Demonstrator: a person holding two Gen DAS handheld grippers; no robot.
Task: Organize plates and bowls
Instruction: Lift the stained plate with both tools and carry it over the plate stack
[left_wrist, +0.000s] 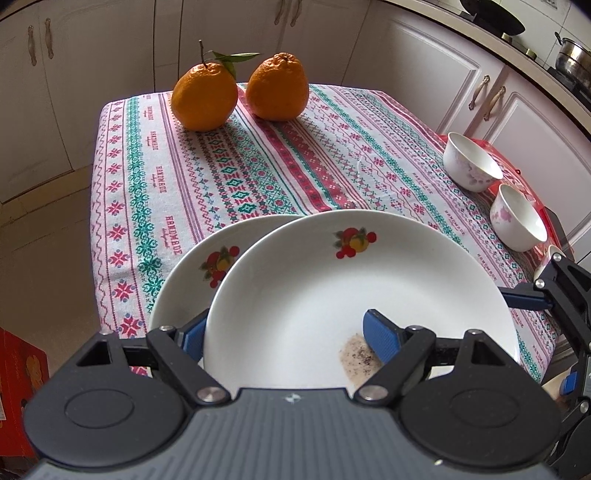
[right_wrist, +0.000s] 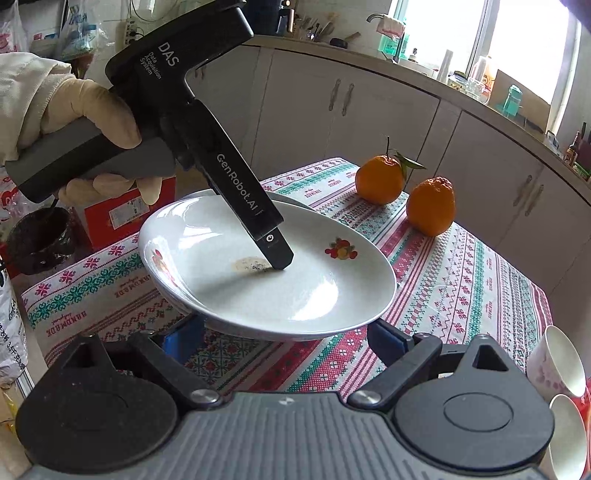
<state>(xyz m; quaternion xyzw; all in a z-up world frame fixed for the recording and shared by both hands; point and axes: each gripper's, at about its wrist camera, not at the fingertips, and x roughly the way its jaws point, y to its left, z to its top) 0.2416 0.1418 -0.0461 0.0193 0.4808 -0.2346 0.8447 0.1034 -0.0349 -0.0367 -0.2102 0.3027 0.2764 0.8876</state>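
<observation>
Left wrist view: the left hand-held gripper (left_wrist: 291, 338) straddles the near rim of the upper plate (left_wrist: 354, 288), one blue pad inside on the white face by a brownish smear (left_wrist: 356, 356), the other under the rim; it has that plate gripped.
Lower plate (left_wrist: 188, 273): peeks out left of the upper plate, which overlaps it.
Bowls: two floral bowls, one (left_wrist: 471, 162) further back than the other (left_wrist: 517, 218), sit right of the upper plate at the table (left_wrist: 258, 162) edge, apart from it.
Oranges: two, one with a leafy stem (left_wrist: 205, 96) and one plain (left_wrist: 277, 88), stand far beyond the upper plate.
Right wrist view: the upper plate (right_wrist: 295, 295) is tilted and lifted off the cloth, with the left hand-held gripper's finger (right_wrist: 275, 249) pressing its face and a gloved hand (right_wrist: 85, 110) on the handle.
Right hand-held gripper (right_wrist: 284, 339): spread wide just beneath the upper plate's near rim, nothing held; whether it touches I can't tell.
Bowls here: both (right_wrist: 554, 362) (right_wrist: 569, 435) lie right of the upper plate, well apart.
</observation>
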